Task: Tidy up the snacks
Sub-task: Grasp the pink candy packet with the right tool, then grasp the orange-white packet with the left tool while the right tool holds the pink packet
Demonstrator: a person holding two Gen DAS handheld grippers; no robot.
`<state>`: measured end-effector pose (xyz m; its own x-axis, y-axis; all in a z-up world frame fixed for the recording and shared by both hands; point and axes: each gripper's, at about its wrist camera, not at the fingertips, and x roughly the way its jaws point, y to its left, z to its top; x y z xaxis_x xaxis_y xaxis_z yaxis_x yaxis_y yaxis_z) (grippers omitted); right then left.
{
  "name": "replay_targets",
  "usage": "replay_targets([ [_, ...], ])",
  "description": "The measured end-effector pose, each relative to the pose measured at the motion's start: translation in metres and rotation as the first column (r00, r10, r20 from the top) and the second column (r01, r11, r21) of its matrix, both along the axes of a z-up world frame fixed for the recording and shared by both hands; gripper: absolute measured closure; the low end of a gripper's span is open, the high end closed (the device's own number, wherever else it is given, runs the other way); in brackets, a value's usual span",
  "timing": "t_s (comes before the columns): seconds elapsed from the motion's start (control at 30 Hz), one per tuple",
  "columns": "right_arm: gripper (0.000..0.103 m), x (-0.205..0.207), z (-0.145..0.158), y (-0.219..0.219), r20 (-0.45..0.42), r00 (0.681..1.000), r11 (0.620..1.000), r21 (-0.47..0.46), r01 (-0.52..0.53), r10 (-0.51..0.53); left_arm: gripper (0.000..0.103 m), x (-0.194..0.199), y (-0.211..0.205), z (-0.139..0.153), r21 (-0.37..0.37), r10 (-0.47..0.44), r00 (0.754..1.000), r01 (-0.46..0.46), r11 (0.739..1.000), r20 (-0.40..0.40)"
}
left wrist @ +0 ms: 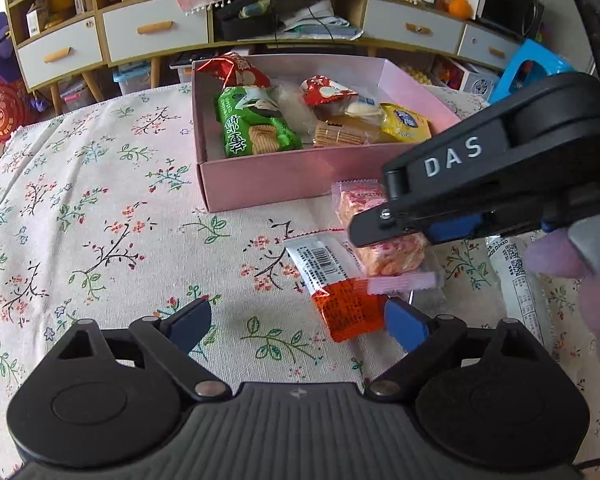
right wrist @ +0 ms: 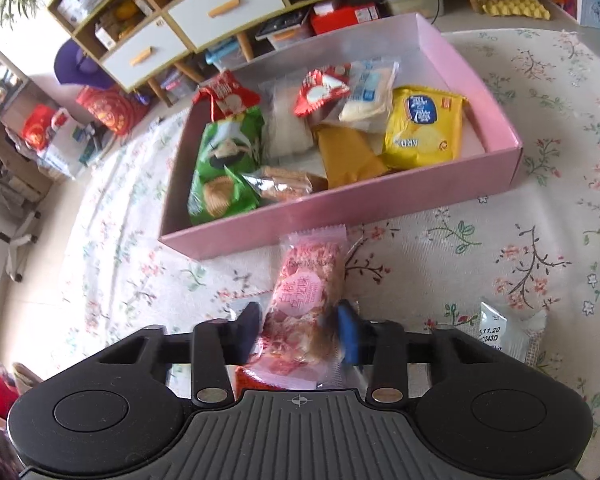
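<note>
Floral tablecloth (left wrist: pixel 100 208), drawers (left wrist: pixel 60 52) behind; right gripper (right wrist: pixel 300 334) jaws clench the pink snack (right wrist: pixel 304 292), left gripper (left wrist: pixel 298 326) jaws released.

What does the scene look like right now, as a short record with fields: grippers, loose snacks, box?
right gripper: closed on the pink snack bar, on the tablecloth
left gripper: open, nothing between its fingers
orange packet: on the cloth, touching the left gripper's right finger
white packet: loose, right of the bar
pink box: open, holding green, yellow and red packs
</note>
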<state>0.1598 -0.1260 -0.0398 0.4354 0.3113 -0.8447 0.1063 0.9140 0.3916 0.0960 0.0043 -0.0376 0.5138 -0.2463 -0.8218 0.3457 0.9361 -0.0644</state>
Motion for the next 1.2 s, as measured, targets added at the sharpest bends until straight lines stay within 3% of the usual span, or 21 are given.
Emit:
replay_targets([
  [0.23, 0.068, -0.002, 0.009, -0.034, -0.006, 0.996, 0.996, 0.014, 0.086, -0.086, 0.030, 0.006, -0.001, 0.000, -0.055, 0.040, 0.999, -0.042, 0.998, -0.032],
  [0.37, 0.068, -0.002, 0.010, -0.051, 0.003, 0.993, 0.993, 0.003, 0.122, -0.122, 0.034, 0.012, -0.007, 0.000, -0.081, 0.069, 0.997, -0.072, 0.994, -0.044],
  [0.63, 0.070, 0.000, 0.000, -0.056, -0.019, 0.995, 0.992, -0.089, 0.094, -0.096, 0.036, 0.015, -0.028, -0.001, 0.054, 0.100, 0.995, -0.098, 0.994, -0.027],
  [0.87, 0.063, -0.005, -0.003, -0.056, -0.025, 0.997, 0.993, -0.093, 0.069, -0.072, 0.038, 0.016, -0.016, 0.000, 0.043, 0.068, 0.998, -0.067, 0.997, -0.016],
  [0.93, 0.057, -0.006, -0.003, -0.058, -0.026, 0.998, 0.995, -0.079, 0.063, -0.065, 0.038, 0.018, -0.010, 0.000, 0.028, 0.067, 0.998, -0.066, 0.997, -0.020],
  [1.0, 0.036, -0.006, -0.005, -0.061, -0.025, 0.997, 0.995, -0.069, 0.072, -0.073, 0.040, 0.019, -0.004, 0.000, -0.004, 0.071, 0.997, -0.071, 0.997, -0.041],
  [1.03, 0.032, -0.005, -0.006, -0.062, -0.027, 0.996, 0.995, -0.066, 0.080, -0.082, 0.040, 0.020, -0.002, 0.000, -0.020, 0.076, 0.996, -0.077, 0.997, -0.050],
  [1.2, 0.031, -0.002, -0.010, -0.063, -0.046, 0.993, 0.993, -0.044, 0.111, -0.113, 0.040, 0.019, -0.001, 0.003, -0.040, 0.103, 0.992, -0.106, 0.994, -0.079],
])
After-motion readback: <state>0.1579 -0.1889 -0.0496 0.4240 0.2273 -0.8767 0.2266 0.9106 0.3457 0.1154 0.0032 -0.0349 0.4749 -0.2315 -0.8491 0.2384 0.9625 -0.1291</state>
